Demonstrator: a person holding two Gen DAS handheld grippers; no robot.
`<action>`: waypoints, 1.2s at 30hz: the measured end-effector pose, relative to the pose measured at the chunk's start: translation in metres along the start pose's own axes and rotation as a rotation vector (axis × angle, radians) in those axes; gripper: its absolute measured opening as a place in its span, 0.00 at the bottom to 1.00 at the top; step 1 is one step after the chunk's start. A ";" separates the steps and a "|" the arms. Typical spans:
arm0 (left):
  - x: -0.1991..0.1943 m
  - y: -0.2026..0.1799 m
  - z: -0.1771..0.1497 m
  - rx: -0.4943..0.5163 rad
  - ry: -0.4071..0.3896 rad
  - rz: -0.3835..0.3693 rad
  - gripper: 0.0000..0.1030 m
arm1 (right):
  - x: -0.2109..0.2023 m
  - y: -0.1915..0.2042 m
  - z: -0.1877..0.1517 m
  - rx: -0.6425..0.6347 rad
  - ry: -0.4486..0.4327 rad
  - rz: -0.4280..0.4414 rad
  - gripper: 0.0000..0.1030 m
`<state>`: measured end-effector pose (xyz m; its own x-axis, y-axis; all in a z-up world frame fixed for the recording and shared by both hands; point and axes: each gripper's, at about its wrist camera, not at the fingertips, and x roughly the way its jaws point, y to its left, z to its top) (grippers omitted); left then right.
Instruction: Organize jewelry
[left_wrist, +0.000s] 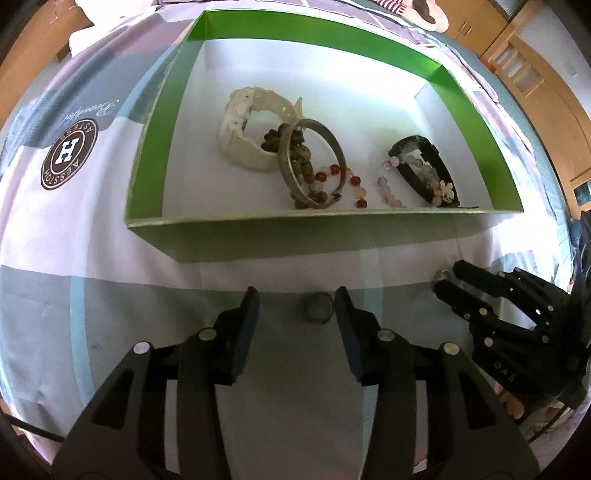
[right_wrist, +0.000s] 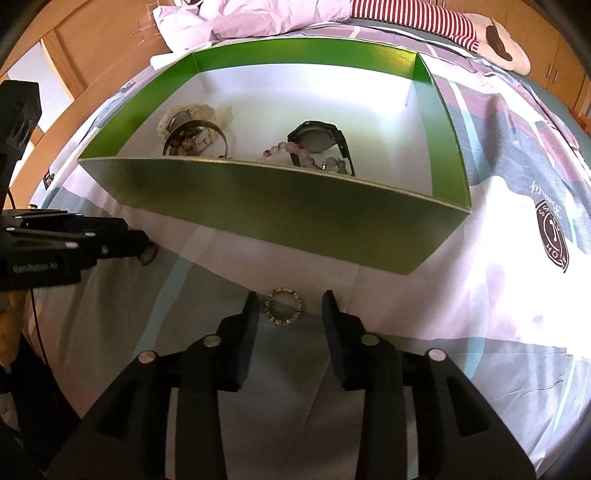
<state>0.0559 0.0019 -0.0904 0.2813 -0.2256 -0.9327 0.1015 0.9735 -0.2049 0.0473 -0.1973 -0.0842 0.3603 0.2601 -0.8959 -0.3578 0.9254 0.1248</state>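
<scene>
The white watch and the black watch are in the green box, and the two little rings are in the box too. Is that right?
Not quite. The white watch and black watch are in the green box, but both rings lie outside it on the bedsheet: the plain ring in the left wrist view, the sparkly ring in the right wrist view.

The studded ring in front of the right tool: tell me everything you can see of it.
The studded ring is a thin metallic band, silvery-gold, its face set all round with small pale stones or studs. It lies flat on the patterned bedsheet, the grey fabric showing through its open centre. It sits just outside the near wall of the green box, apart from it. The right tool stands open around it, the left fingertip close beside the rim; contact cannot be confirmed. It looks whole and undamaged.
</scene>
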 end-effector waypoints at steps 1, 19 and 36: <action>0.001 -0.002 0.001 0.013 0.001 0.007 0.44 | 0.001 0.002 0.000 -0.011 0.001 -0.009 0.36; 0.013 -0.040 -0.017 0.165 -0.040 0.151 0.19 | 0.004 0.026 -0.002 -0.130 -0.030 -0.082 0.20; -0.046 -0.065 -0.021 0.247 -0.248 0.163 0.19 | -0.063 0.032 0.007 -0.145 -0.276 -0.003 0.20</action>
<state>0.0165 -0.0504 -0.0406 0.5319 -0.1006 -0.8408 0.2551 0.9658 0.0459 0.0194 -0.1817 -0.0205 0.5745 0.3409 -0.7441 -0.4682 0.8826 0.0428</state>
